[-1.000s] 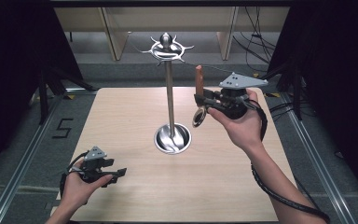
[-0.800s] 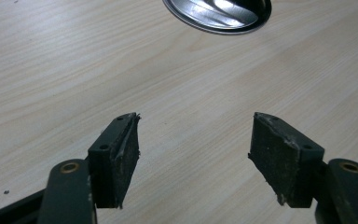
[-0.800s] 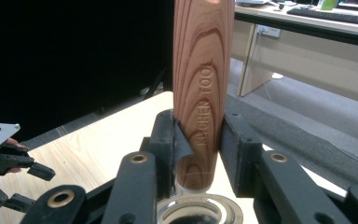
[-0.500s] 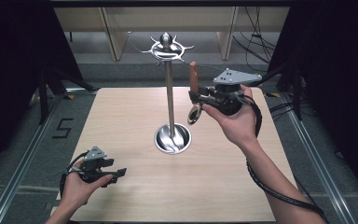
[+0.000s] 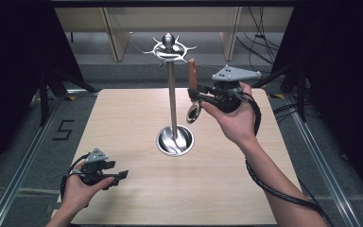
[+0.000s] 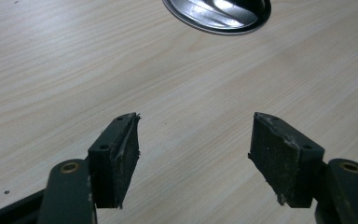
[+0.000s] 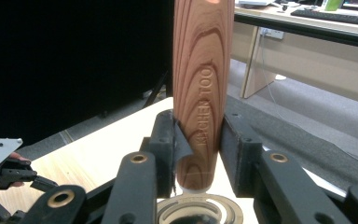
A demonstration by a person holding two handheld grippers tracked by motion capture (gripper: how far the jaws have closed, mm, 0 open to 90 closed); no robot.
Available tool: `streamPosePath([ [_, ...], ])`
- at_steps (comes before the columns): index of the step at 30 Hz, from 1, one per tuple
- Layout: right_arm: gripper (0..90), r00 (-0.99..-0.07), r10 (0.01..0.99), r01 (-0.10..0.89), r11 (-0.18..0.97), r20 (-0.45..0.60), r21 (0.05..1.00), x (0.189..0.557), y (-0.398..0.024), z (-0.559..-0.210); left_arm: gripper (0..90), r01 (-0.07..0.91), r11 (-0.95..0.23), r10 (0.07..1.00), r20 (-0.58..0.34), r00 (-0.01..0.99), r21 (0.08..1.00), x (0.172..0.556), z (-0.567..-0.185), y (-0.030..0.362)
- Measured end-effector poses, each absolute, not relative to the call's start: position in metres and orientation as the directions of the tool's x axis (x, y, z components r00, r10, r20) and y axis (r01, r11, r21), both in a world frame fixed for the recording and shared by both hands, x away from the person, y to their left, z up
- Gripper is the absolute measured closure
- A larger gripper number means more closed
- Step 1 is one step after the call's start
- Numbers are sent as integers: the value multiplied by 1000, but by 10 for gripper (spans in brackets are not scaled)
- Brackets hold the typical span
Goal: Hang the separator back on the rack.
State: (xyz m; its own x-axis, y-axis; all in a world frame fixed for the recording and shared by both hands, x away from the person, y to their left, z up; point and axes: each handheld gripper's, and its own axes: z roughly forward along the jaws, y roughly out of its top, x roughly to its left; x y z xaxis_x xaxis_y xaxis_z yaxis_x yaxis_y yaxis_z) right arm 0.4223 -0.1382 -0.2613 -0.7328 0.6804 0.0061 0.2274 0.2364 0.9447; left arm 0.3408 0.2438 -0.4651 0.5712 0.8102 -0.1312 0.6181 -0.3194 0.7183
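Beside the stand [image 5: 172,101] – right gripper [image 5: 199,96], clamping the wooden-handled utensil [image 5: 192,75], has risen slightly.

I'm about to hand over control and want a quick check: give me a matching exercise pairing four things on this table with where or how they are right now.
Things:
1. wooden-handled utensil
2. left gripper
3. metal stand
4. right gripper

States:
A. upright at the middle of the table, round base down
B. jaws apart, nothing between them, low over the near left of the table
C. held upright, handle up, metal end hanging below
D. raised beside the stand's pole, jaws closed on a handle

Pairs: 1-C, 2-B, 3-A, 4-D
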Motion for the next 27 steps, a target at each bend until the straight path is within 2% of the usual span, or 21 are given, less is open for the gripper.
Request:
streamPosePath([
  [10,688,-730,683,230,251,-3,940,427,-134,-258,320,616,-314,810,-134,571,723,341,-466,244],
  [12,688,-726,687,256,231,29,939,427,-132,-259,320,615,-314,812,-131,569,723,341,-465,243],
  [14,688,-729,684,237,247,4,940,429,-131,-259,320,616,-316,814,-127,566,722,340,-465,243],
  [27,687,-723,691,246,250,6,936,437,-120,-260,320,613,-332,806,-123,580,717,340,-464,244],
])
